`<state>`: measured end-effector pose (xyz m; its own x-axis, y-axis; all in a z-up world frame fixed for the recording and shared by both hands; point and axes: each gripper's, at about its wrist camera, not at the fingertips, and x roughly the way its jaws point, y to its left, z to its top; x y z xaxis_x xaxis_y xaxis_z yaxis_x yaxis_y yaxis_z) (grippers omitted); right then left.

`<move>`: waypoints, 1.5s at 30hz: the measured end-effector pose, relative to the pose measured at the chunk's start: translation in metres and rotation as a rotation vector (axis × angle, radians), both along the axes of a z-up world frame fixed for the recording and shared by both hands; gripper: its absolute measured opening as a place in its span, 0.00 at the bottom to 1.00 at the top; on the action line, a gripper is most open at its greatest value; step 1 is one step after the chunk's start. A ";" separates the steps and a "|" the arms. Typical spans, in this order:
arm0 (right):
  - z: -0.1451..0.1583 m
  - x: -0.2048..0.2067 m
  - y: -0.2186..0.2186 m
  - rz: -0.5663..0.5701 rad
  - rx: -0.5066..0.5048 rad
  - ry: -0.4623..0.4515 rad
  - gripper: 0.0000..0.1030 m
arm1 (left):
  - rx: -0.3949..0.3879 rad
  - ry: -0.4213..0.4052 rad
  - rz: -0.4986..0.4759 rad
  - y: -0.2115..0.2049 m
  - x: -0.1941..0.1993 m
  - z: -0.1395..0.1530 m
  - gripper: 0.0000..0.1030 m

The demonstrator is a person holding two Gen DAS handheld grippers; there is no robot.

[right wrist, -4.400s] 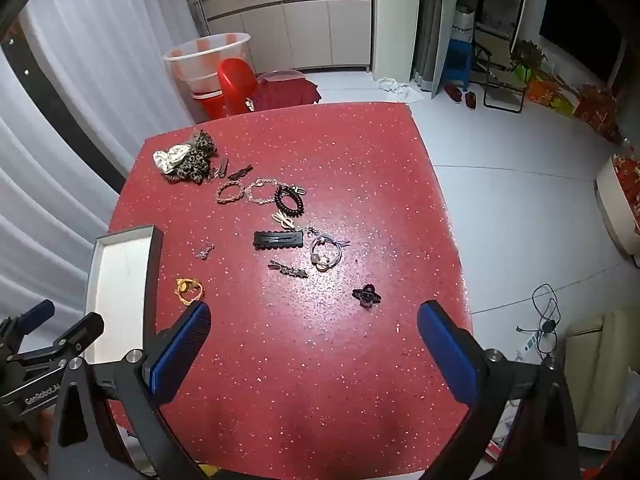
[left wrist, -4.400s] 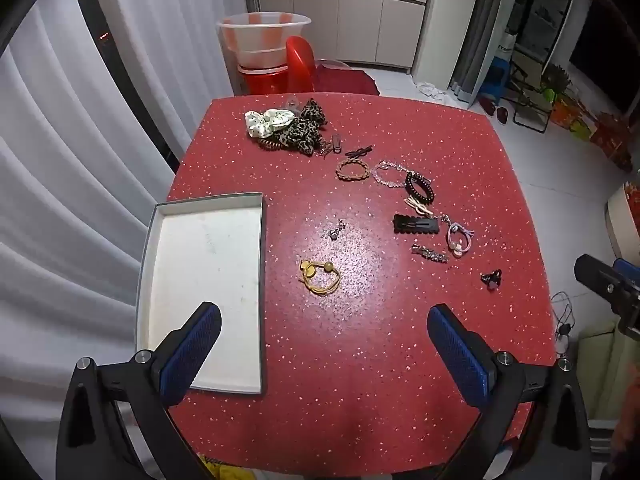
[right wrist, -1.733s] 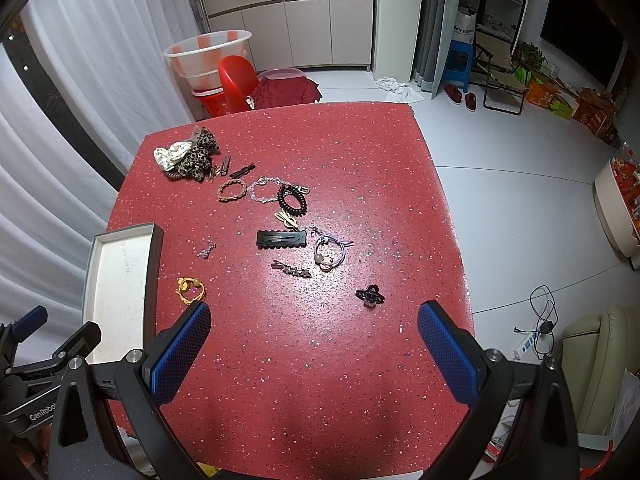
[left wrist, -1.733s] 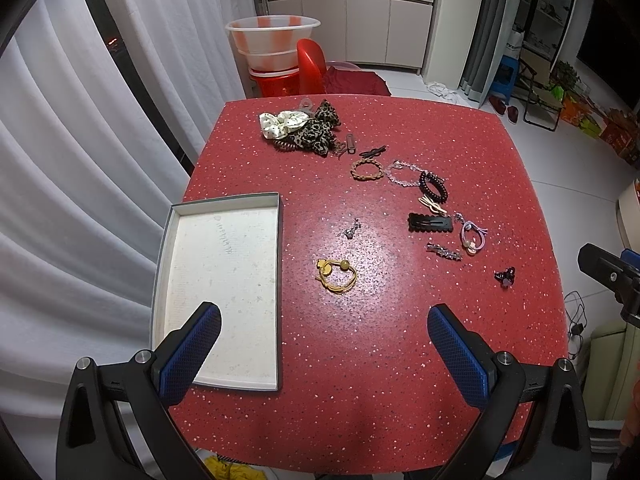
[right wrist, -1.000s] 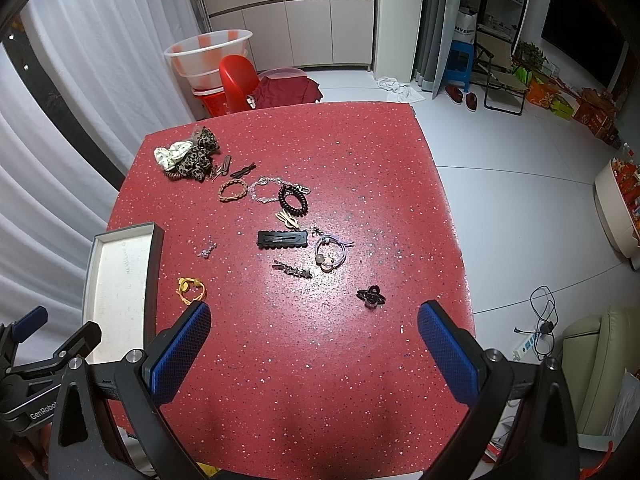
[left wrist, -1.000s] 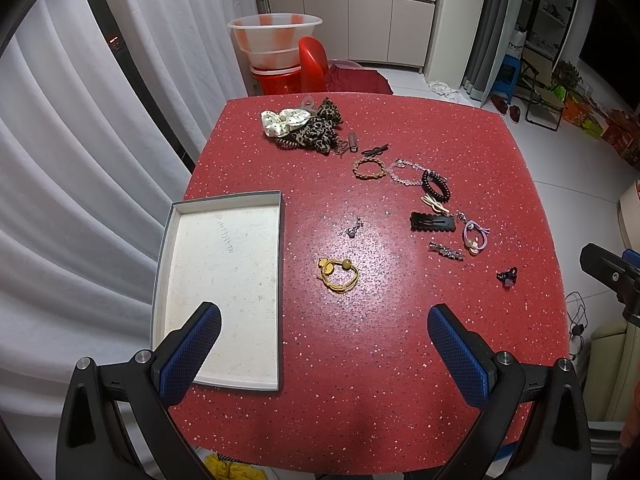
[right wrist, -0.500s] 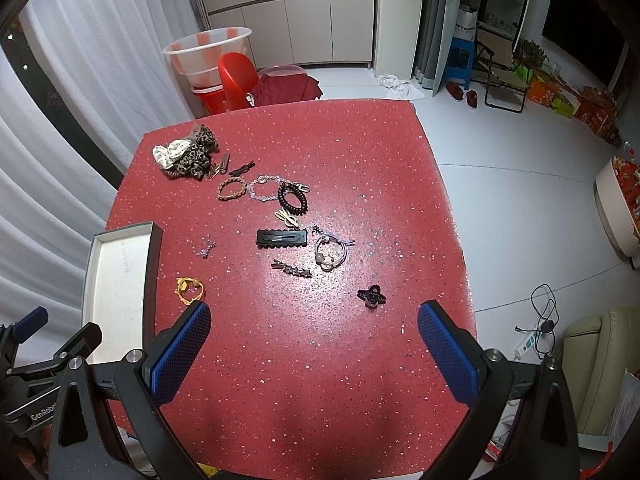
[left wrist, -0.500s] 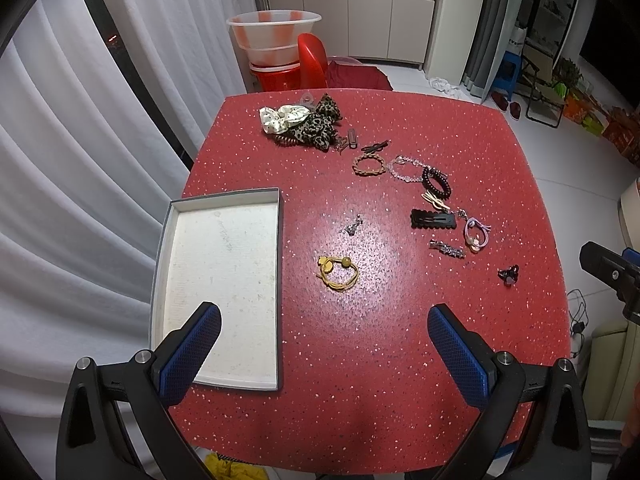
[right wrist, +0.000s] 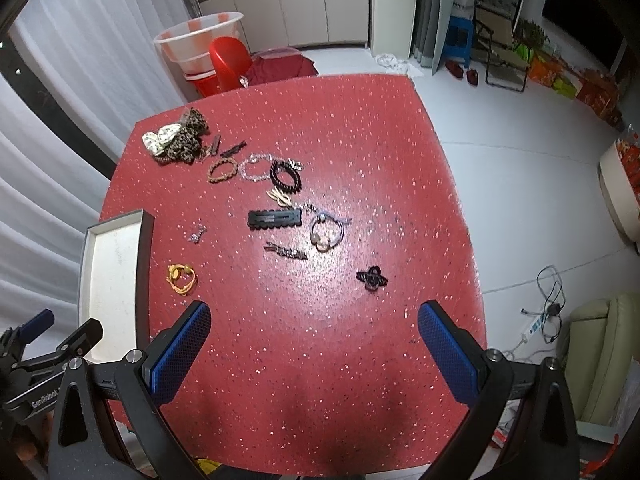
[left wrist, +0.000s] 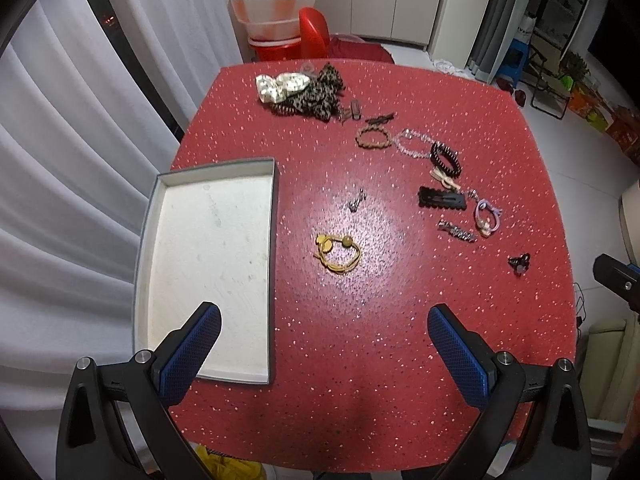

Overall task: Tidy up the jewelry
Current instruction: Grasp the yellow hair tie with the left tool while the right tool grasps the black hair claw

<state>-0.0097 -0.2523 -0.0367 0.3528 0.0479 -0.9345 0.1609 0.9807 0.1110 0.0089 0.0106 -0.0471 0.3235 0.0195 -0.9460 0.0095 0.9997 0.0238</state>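
Jewelry and hair pieces lie scattered on a red speckled table (left wrist: 360,340). A yellow hair tie (left wrist: 338,253) lies near the middle, also in the right wrist view (right wrist: 182,278). A black flat clip (left wrist: 442,198), a purple tie (left wrist: 488,218), a small black claw clip (right wrist: 372,277), bracelets (left wrist: 374,137) and scrunchies (left wrist: 300,92) lie farther off. An empty white tray (left wrist: 208,268) sits at the left. My left gripper (left wrist: 324,354) is open and empty above the table's near edge. My right gripper (right wrist: 314,348) is open and empty above the near right part.
White curtains (left wrist: 60,160) hang at the left of the table. A red chair (left wrist: 316,36) and a plastic basin (left wrist: 274,4) stand beyond the far edge. Open floor with a cable (right wrist: 548,304) lies to the right.
Both grippers stay open. The views have shifted only slightly; nothing on the table has moved.
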 end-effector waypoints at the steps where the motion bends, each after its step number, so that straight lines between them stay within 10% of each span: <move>1: -0.004 0.000 -0.003 -0.004 0.005 0.010 1.00 | -0.009 0.011 -0.003 -0.001 0.001 -0.005 1.00; 32: -0.175 0.052 -0.070 0.040 -0.036 0.155 1.00 | -0.024 0.068 0.111 -0.016 0.078 -0.170 1.00; 45: -0.189 0.066 -0.048 0.110 -0.105 0.091 0.71 | -0.040 0.003 0.120 -0.011 0.098 -0.184 0.99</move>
<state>0.0565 -0.3006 -0.2256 0.2648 -0.0177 -0.9641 0.0566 0.9984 -0.0028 0.1074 -0.0009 -0.2314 0.3185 0.0197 -0.9477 -0.1103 0.9938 -0.0164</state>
